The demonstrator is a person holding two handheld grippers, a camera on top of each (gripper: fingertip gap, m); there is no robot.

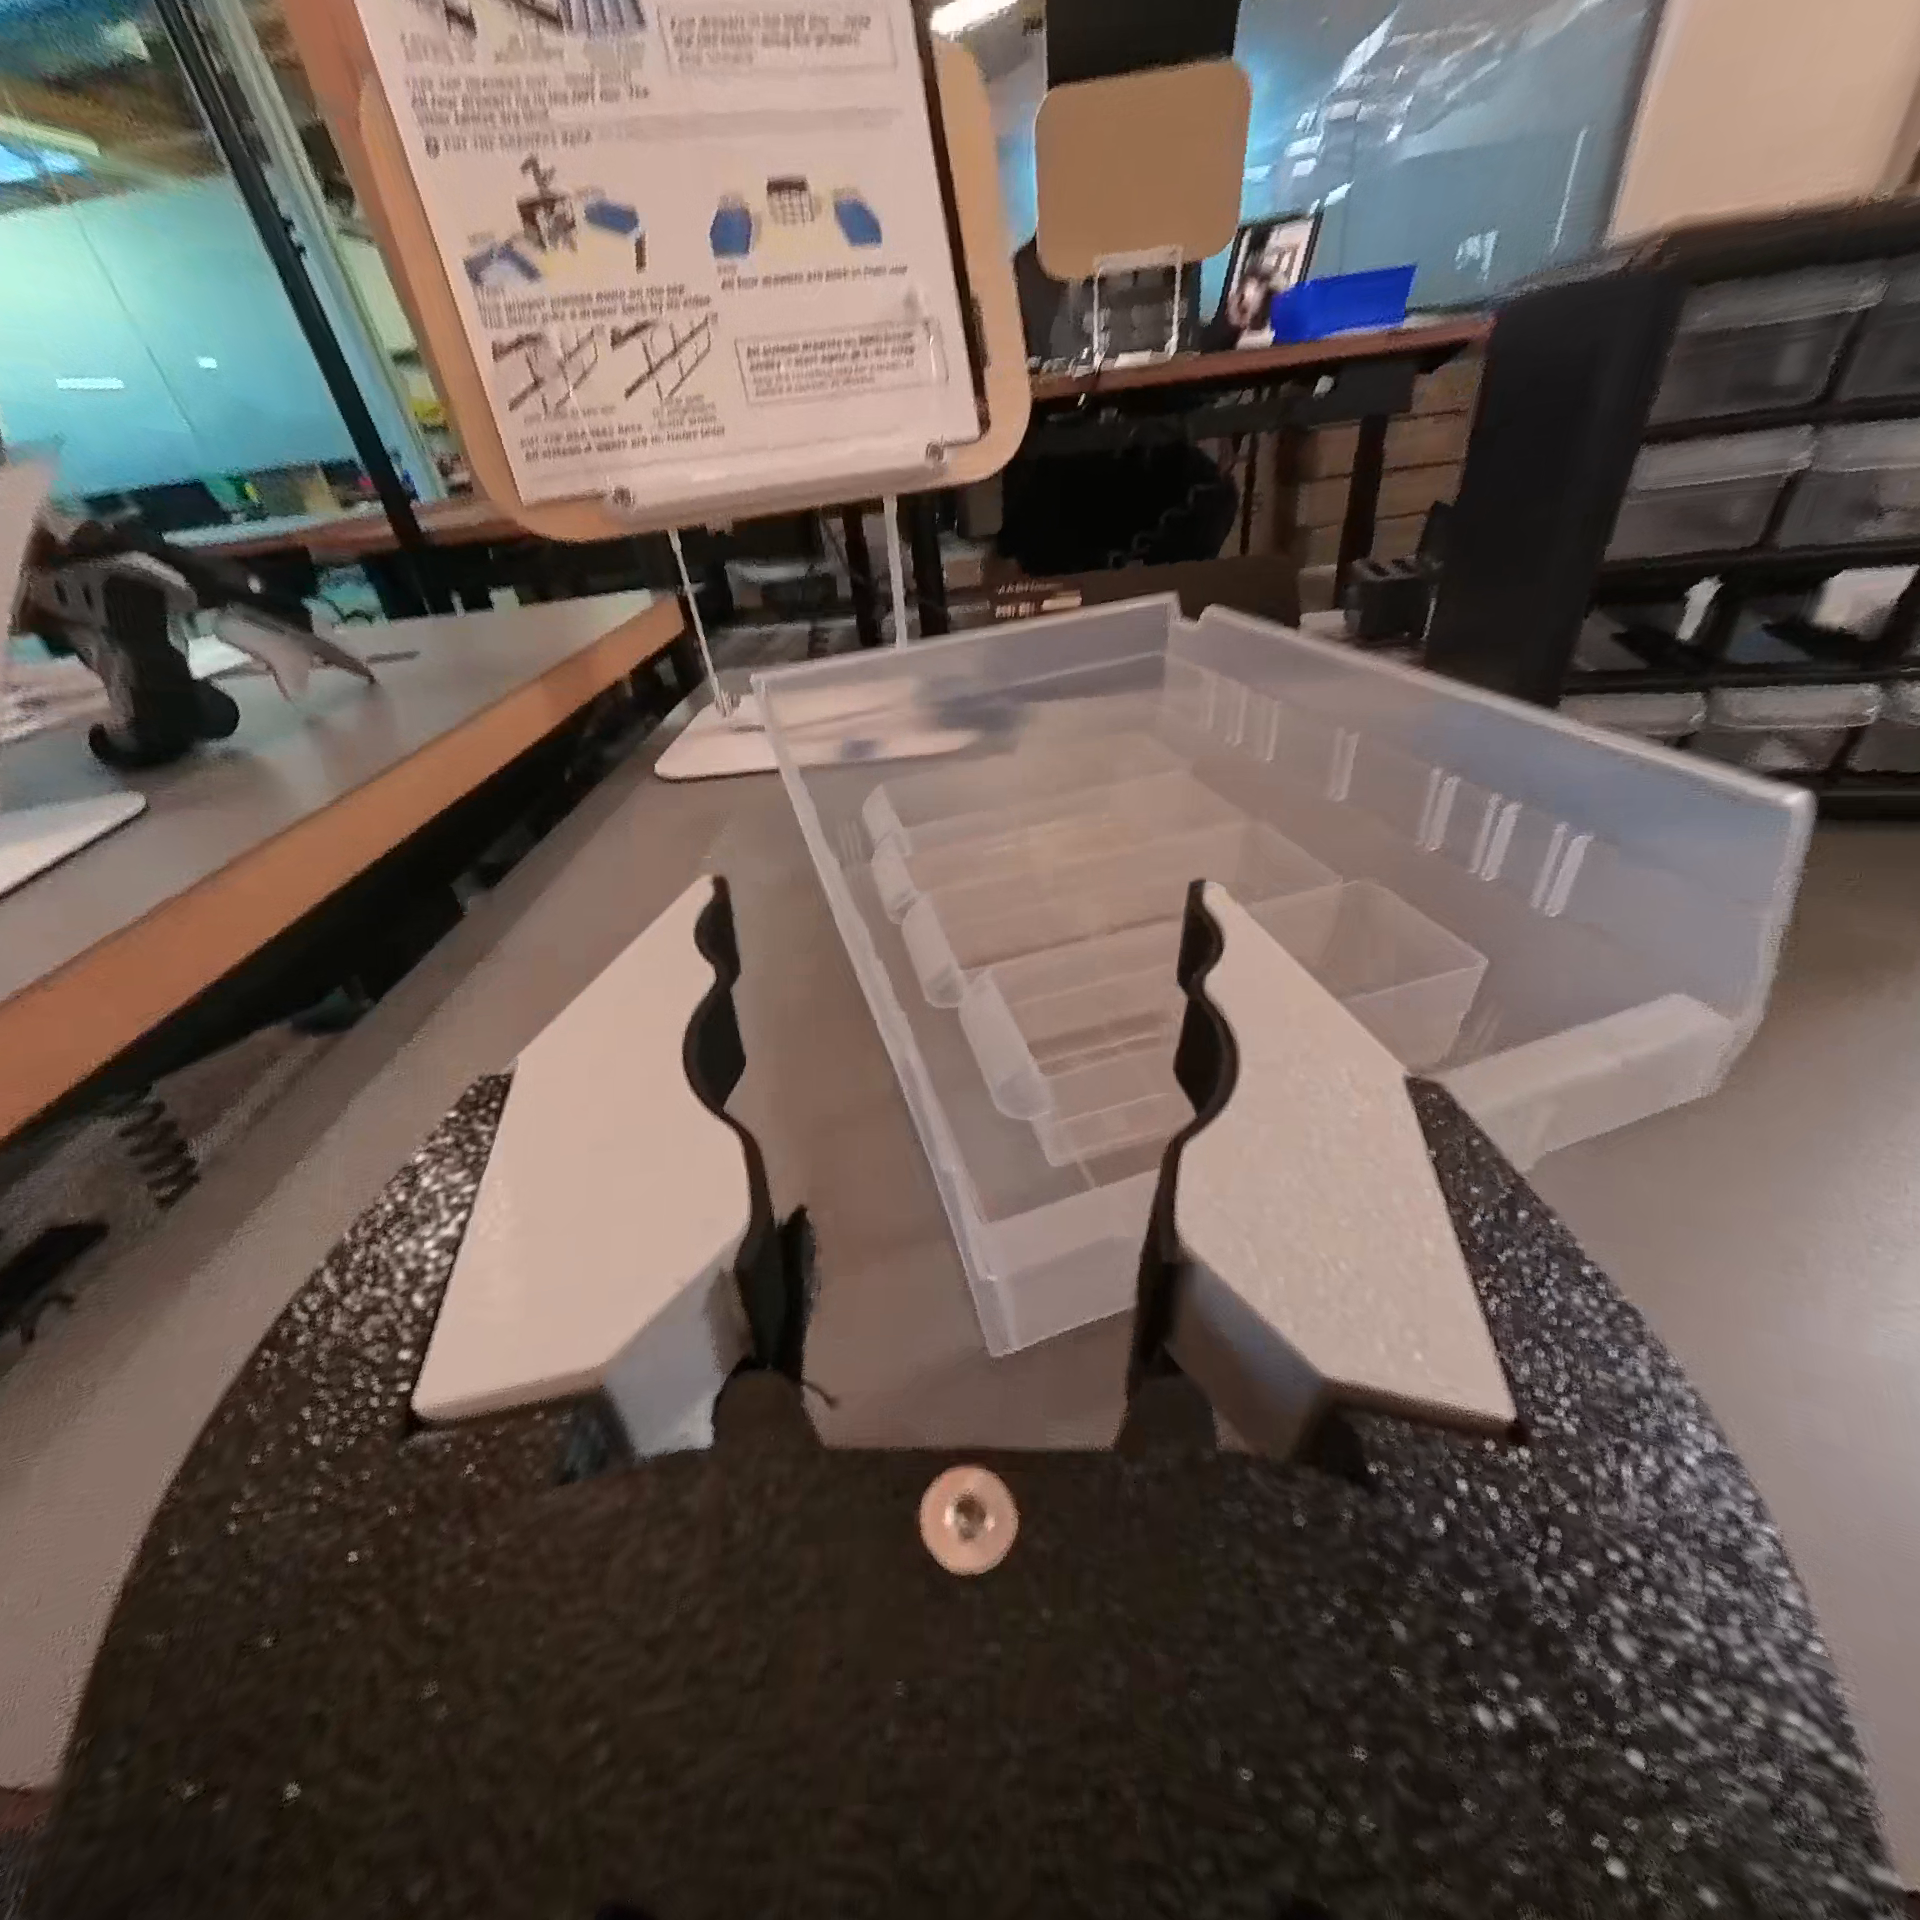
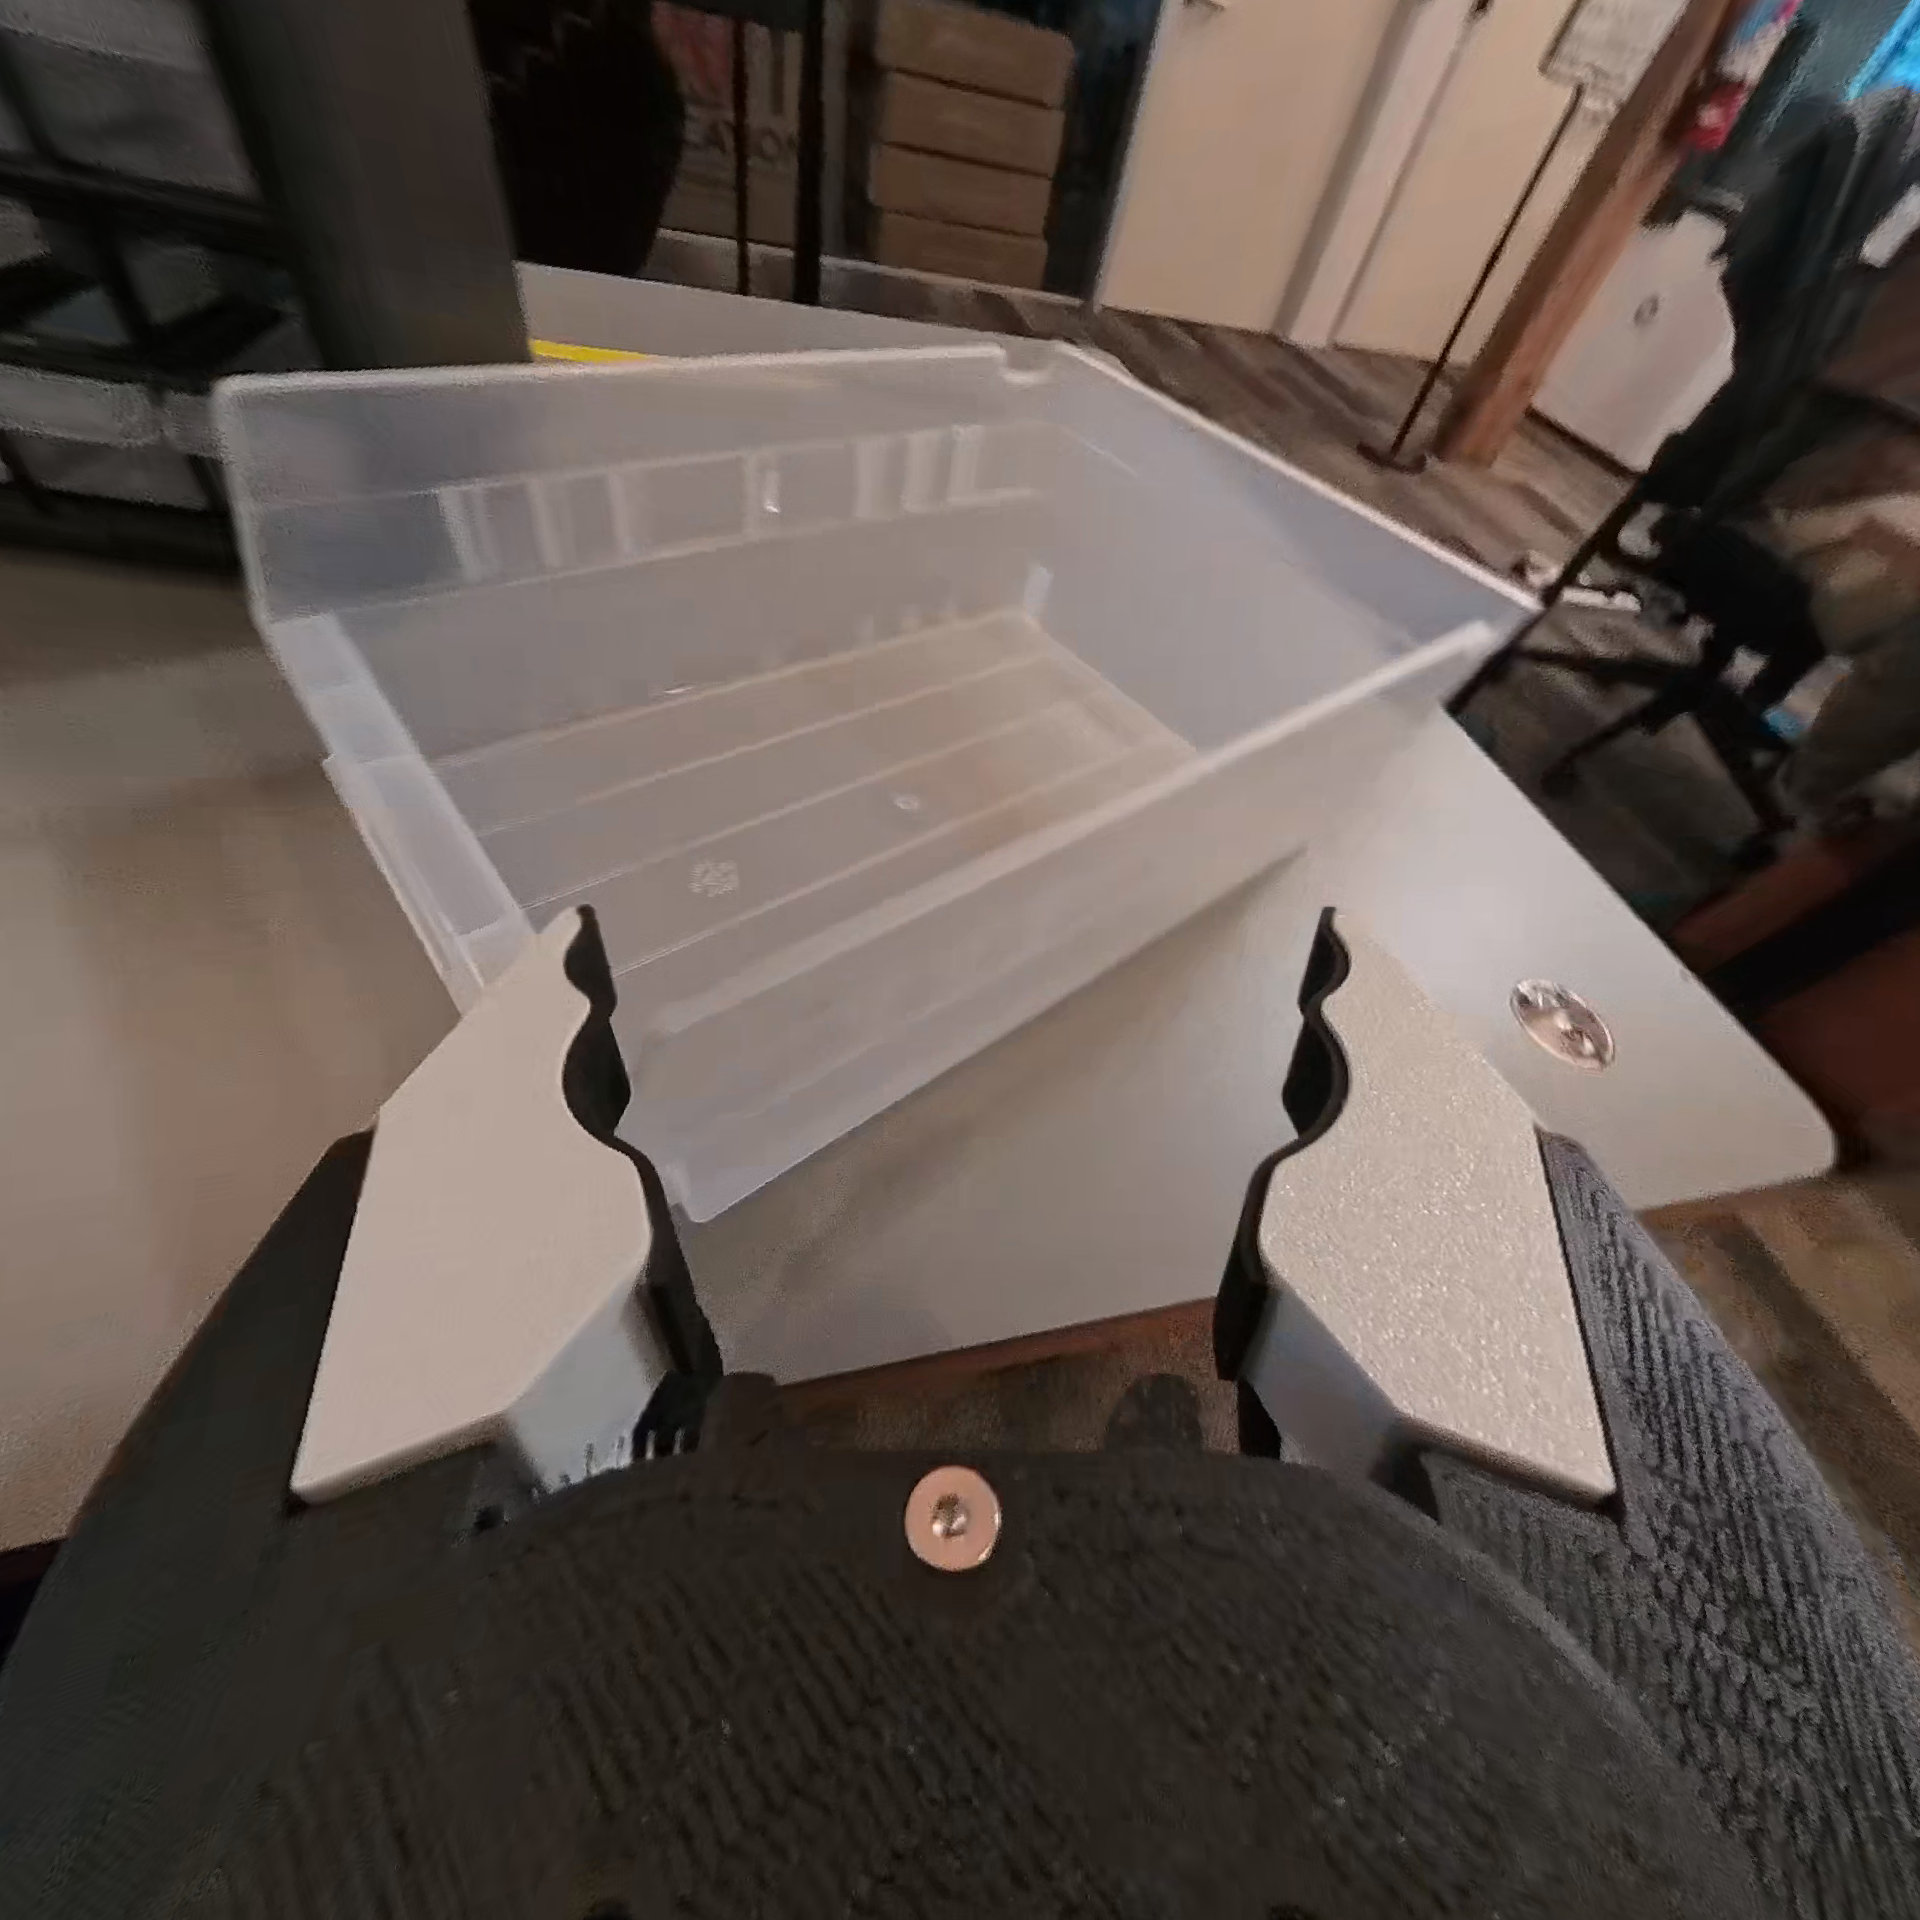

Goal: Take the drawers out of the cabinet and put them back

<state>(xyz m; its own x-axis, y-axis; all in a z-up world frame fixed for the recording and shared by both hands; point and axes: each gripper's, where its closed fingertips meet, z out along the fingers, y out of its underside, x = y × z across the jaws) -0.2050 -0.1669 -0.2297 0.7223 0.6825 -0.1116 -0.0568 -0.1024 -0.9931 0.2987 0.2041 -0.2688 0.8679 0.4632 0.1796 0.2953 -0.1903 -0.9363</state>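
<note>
1. Left gripper [image 1: 956, 894]: fingers wide apart, empty, above small drawers [image 1: 1049, 997] lying in a clear bin [image 1: 1507, 821] at 12 o'clock.
2. Right gripper [image 2: 956, 925]: fingers wide apart, empty; empty bin [image 2: 821, 748] at 12.
3. Best lowered squarely over one drawer wall before closing.
4. Cabinet unseen; sign [image 1: 686, 249] at 11, bin walls crowd approach on tabletop [image 1: 644, 987].
</note>
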